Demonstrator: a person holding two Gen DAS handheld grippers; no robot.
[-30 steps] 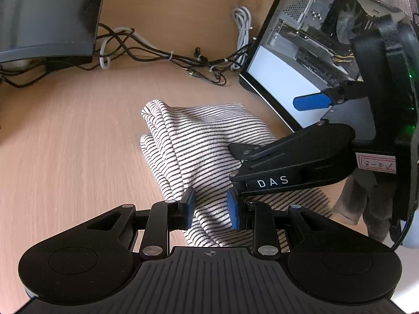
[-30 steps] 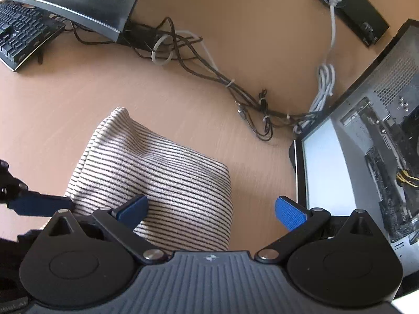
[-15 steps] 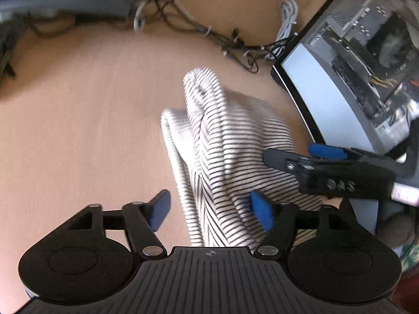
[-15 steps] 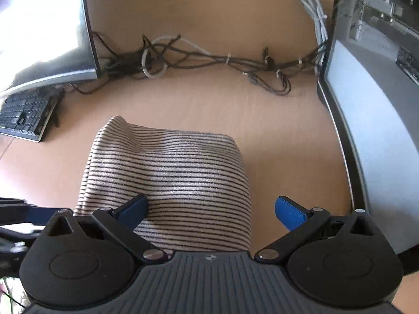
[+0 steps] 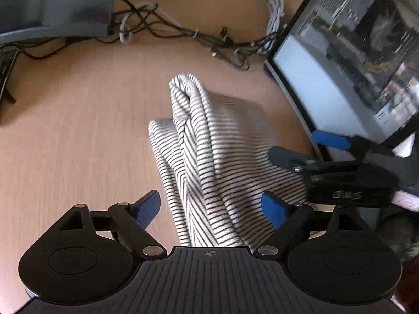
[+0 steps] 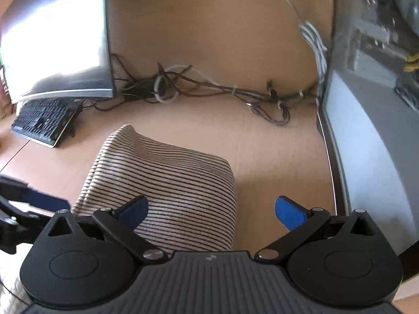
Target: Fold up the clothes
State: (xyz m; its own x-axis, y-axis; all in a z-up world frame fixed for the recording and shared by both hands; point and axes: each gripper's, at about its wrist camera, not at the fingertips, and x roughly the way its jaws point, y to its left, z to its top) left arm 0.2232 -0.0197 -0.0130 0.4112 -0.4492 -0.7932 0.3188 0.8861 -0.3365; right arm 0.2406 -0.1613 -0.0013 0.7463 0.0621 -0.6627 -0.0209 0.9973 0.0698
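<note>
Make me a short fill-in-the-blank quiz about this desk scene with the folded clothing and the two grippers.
1. The folded garment has a ____ pattern.
2. The left gripper has jaws that are ____.
3. The garment lies on a ____ desk.
4. Beside the monitor sits a black ____.

Missing words: striped; open; wooden; keyboard

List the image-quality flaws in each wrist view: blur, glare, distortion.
Left wrist view: motion blur smears the computer case and right gripper; the striped garment stays fairly sharp; fisheye bends the desk. Right wrist view: glare blows out the curved monitor; the case and cables are blurred.
</note>
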